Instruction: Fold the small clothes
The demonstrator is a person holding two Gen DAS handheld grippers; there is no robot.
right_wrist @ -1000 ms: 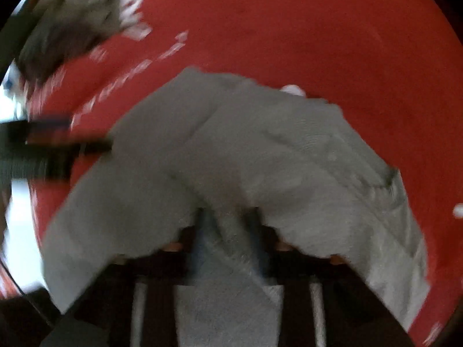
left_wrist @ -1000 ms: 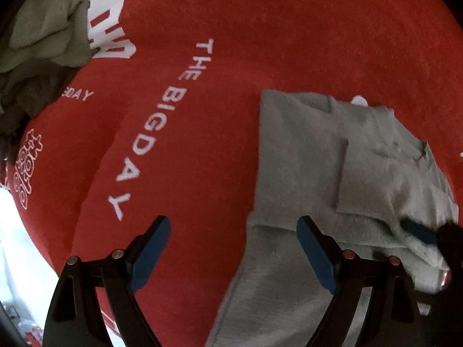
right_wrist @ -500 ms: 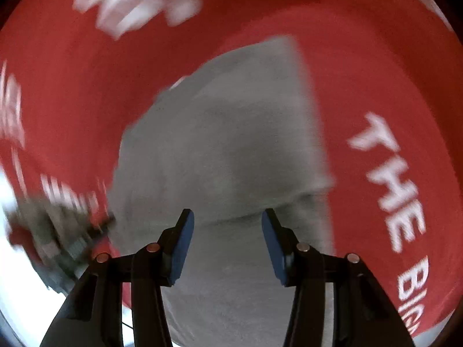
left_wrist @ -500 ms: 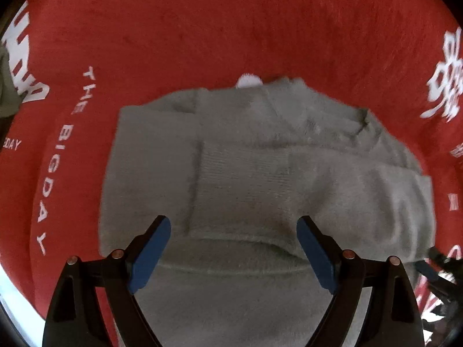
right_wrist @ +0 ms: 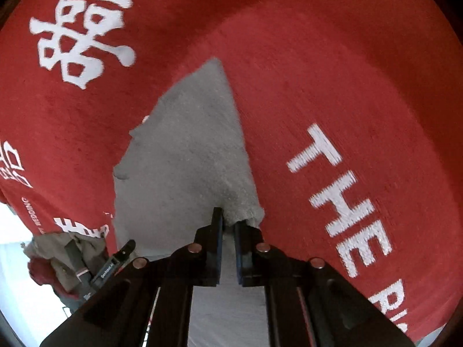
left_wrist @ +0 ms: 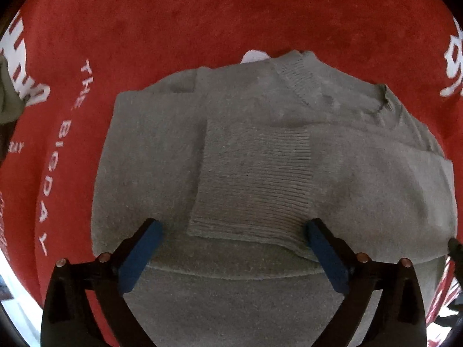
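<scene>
Lying spread across the red cloth (left_wrist: pixel 231 23) that covered the surface, the grey knitted sweater (left_wrist: pixel 150 156) filled the middle of the left wrist view, partly folded. One sleeve was laid across the body, its ribbed cuff (left_wrist: pixel 260 179) resting flat near the centre, and the ribbed neckline (left_wrist: pixel 295 75) pointed toward the far side. The left tool (left_wrist: pixel 233 245) hung over the near part of the sweater with its blue-padded fingers (left_wrist: pixel 141 256) spread wide apart, one on either side of the cuff, gripping nothing. A fold line ran across the garment just beyond the fingers' bases. White lettering reading "THE BIGDAY" (left_wrist: pixel 58 156) ran down the cloth on the left of the sweater, and a bundle of olive fabric (left_wrist: pixel 8 92) showed at the far left edge.

In the right wrist view, the right tool (right_wrist: pixel 228 222) was clenched on a raised edge of the sweater (right_wrist: pixel 185 156), the grey knit pinched between its two nearly closed fingers (right_wrist: pixel 217 231). From there the garment stretched away to a point on the far side. Large white characters (right_wrist: pixel 86 29) marked the red cloth (right_wrist: pixel 318 72) on the far left, and the word "THE" (right_wrist: pixel 338 193) lay to the right. Near the lower left, a heap of crumpled clothes (right_wrist: pixel 58 257) sat at the cloth's edge, beside a dark device whose detail could not be made out.
</scene>
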